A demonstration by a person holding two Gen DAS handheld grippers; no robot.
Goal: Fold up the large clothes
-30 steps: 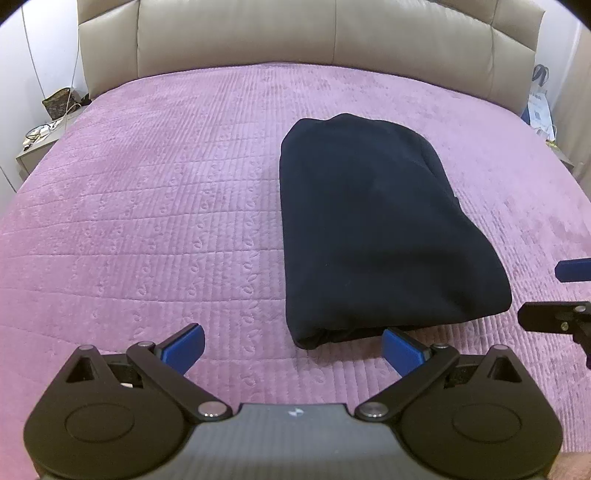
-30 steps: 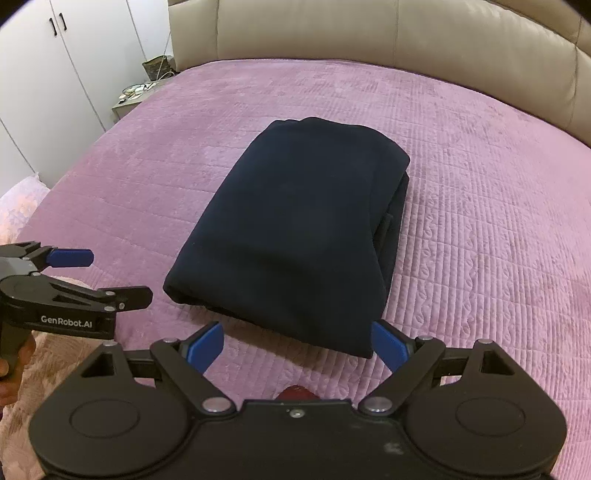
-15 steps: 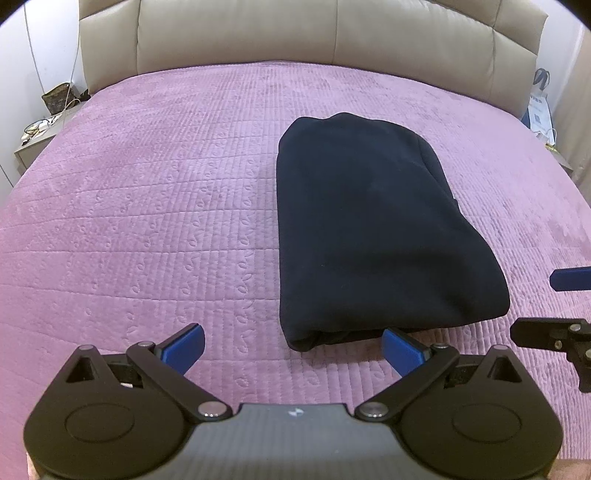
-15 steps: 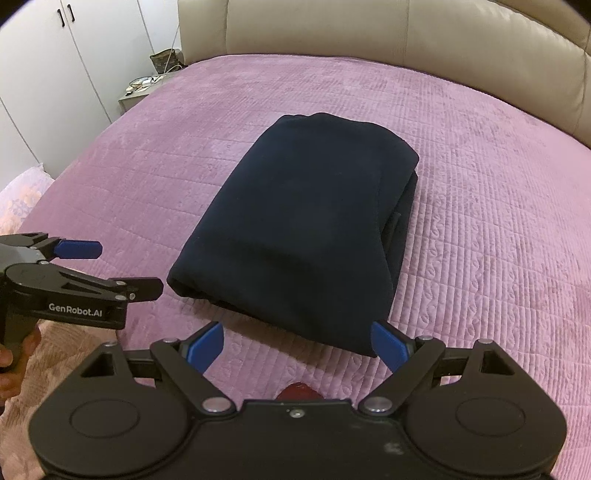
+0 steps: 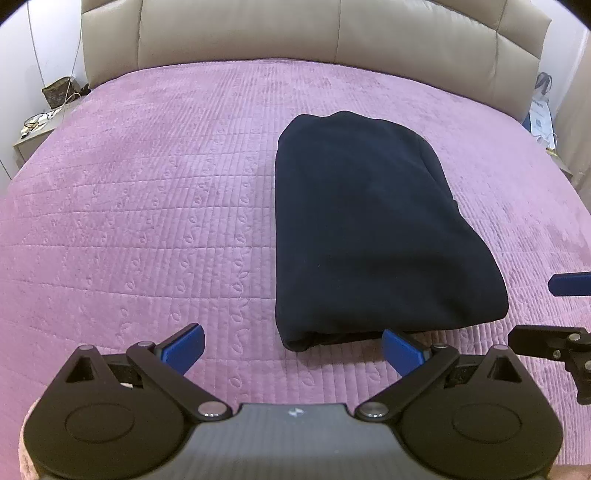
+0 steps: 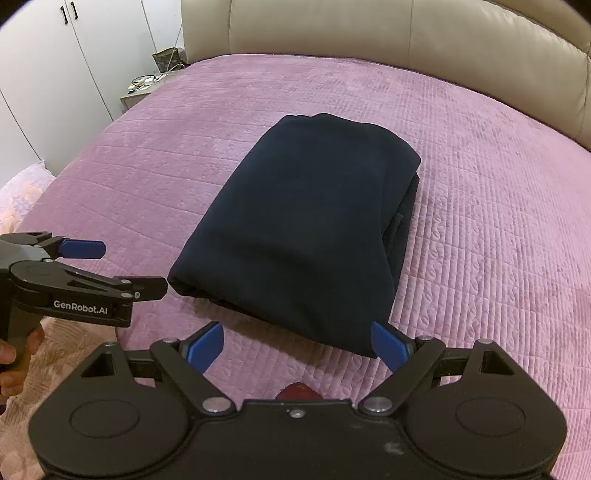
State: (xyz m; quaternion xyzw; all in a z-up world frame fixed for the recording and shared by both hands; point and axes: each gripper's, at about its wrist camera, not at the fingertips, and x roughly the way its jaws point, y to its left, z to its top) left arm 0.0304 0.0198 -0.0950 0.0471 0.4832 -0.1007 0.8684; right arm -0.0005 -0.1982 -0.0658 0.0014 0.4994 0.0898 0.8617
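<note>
Dark garment (image 5: 373, 229) lay folded into a compact bundle on the purple bedspread (image 5: 147, 206), right of the bed's centre. Left gripper (image 5: 291, 349) hovered just short of the bundle's near edge, fingers spread, nothing between them. Right gripper (image 6: 297, 343) sat at the near right corner, fingers likewise spread and empty. Beige headboard (image 6: 369, 33) behind.
</note>
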